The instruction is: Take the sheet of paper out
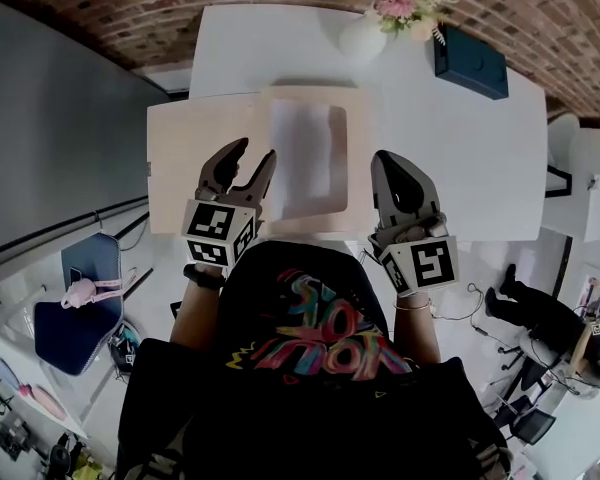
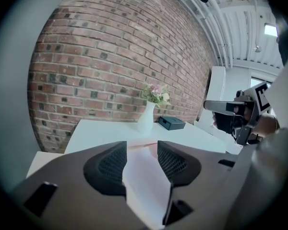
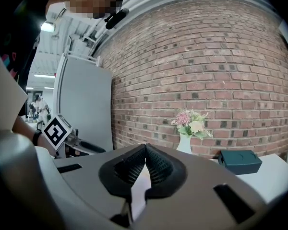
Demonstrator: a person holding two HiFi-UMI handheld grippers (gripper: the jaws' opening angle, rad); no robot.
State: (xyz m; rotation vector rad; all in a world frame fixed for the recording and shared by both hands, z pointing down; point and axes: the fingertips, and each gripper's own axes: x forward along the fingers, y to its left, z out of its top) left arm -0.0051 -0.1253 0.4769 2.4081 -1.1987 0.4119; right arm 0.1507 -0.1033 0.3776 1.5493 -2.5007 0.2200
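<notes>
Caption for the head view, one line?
Left hand-held gripper open, right hand-held gripper shut, at a tan folder on a white table.

Left gripper [image 1: 257,151] jaws apart; right gripper [image 1: 383,160] jaws closed together; both pointing forward, side by side.

The sheet of paper [image 1: 308,158] is white, the folder [image 1: 205,158] under it pale tan, the worktop [image 1: 460,158] white. At the worktop's far edge are a white vase [image 1: 360,38], pink and cream flowers [image 1: 405,3] and a dark teal box [image 1: 470,60]. The brick wall [image 2: 110,56] is red-brown.
</notes>
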